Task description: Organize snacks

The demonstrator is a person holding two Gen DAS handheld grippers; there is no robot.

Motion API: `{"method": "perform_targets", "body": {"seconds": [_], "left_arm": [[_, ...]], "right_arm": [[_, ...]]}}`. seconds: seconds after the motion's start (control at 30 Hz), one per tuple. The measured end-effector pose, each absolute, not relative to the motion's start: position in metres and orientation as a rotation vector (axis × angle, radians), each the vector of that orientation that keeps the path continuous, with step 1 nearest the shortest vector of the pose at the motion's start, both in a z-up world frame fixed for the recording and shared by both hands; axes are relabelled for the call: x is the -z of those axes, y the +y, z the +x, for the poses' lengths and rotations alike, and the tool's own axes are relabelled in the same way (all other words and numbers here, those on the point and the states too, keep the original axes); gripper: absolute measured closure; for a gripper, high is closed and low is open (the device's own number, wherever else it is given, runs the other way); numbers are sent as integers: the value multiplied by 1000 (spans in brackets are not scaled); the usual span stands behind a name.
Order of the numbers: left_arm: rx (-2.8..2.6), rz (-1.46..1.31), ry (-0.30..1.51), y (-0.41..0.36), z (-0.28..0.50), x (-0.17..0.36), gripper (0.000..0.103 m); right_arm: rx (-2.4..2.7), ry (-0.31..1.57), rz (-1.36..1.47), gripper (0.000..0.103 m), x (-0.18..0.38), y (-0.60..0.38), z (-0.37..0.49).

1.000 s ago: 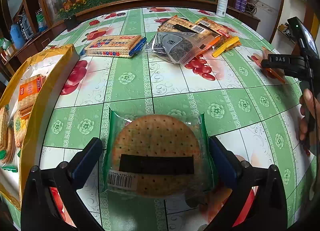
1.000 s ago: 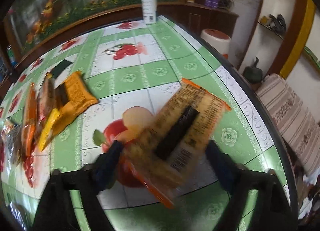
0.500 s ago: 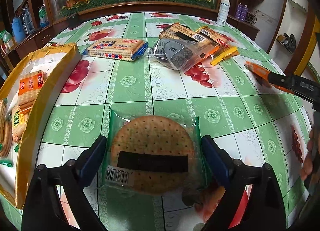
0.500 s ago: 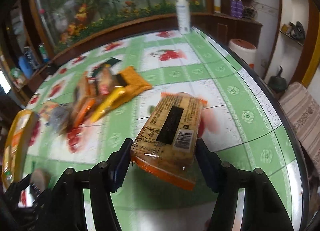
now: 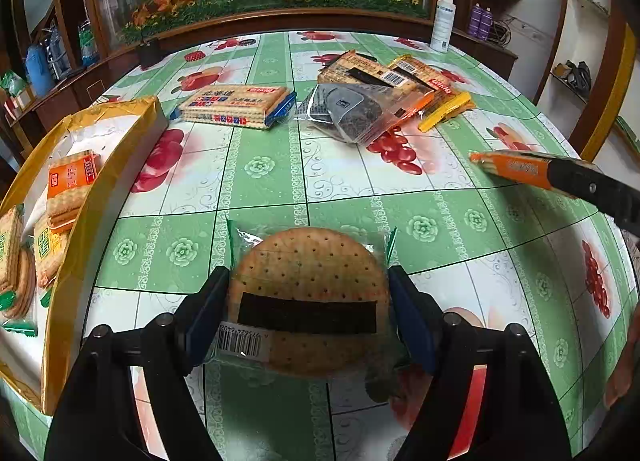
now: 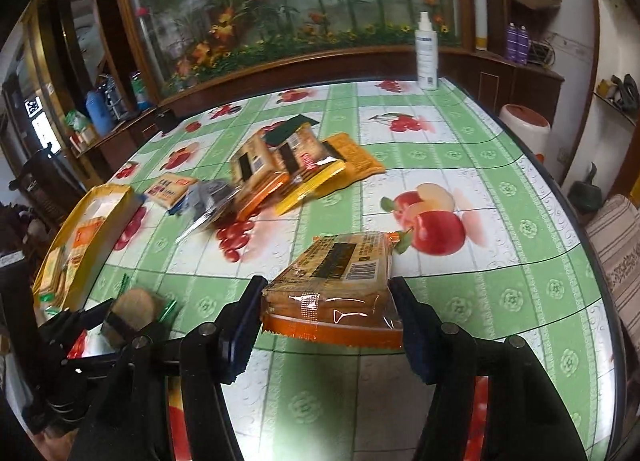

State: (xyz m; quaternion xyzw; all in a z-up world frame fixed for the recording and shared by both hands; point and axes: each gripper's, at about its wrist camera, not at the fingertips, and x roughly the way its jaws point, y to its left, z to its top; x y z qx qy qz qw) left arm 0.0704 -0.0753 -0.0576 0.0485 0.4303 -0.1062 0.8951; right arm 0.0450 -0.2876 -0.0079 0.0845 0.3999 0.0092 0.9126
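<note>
Table point(image 5: 264, 165) carries our loose snacks | box point(image 5: 116, 165) at its left edge takes sorted packs | right gripper point(image 6: 326, 321) clamps orange pack point(image 6: 340, 277) aloft, we judge for boxing | left gripper point(image 5: 308, 313), jaws just closing, brackets round cracker point(image 5: 308, 273) lying flat, contact unclear.

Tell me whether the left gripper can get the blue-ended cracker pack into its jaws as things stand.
Probably not yet. The left gripper has just been closing its jaws on the round biscuit packet. The tablecloth toward the cracker pack looks clear otherwise.
</note>
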Motion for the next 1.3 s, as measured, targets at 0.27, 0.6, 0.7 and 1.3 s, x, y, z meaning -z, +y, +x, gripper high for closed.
{"method": "perform_targets", "body": {"seconds": [0.27, 0.6, 0.7, 1.3], "left_arm": [[192, 87, 840, -69, 65, 43, 26], [119, 71, 749, -46, 57, 16, 26], [91, 66, 730, -37, 55, 12, 26], [-18, 1, 680, 21, 50, -3, 26]], "right_arm": [[-66, 789, 149, 40, -3, -271, 33], [-153, 727, 109, 42, -25, -236, 24], [-178, 724, 102, 42, -27, -226, 23], [-292, 694, 58, 44, -44, -178, 35]]}}
